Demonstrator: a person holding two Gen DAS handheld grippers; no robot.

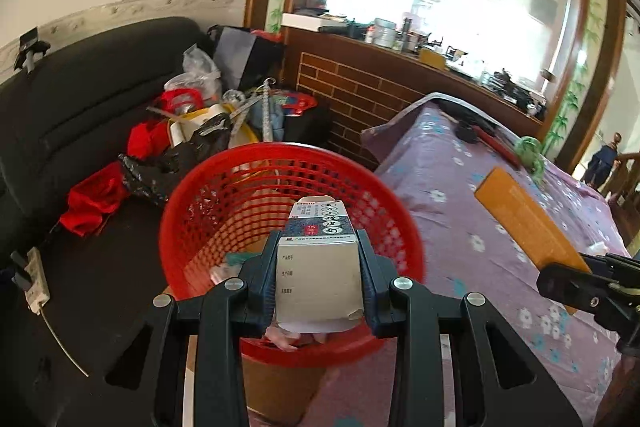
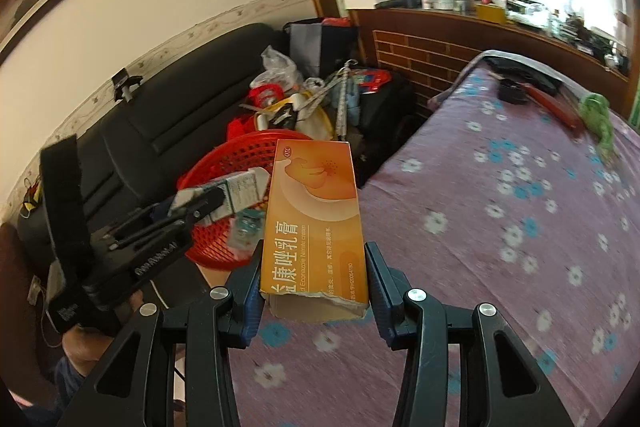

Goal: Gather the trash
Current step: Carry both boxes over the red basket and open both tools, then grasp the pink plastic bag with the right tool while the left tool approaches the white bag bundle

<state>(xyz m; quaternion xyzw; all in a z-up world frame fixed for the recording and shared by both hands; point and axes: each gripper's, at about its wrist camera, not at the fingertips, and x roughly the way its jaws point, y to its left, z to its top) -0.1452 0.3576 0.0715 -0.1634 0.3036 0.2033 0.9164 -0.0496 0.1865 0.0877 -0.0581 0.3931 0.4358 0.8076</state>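
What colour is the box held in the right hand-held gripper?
Orange, with a paler cream swirl, on the box; clearest in the right wrist view.

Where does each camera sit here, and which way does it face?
Left wrist: on the left hand-held gripper, looking down past its grey box into the red basket; right hand-held gripper at edge.
Right wrist: on the right gripper, over the table, gripping an orange box; left gripper and a hand show.
Shared: basket, both boxes, sofa.

Both wrist cameras look steeply down, sharing the near red basket [image 1: 292, 227] and sofa [image 2: 160, 115].
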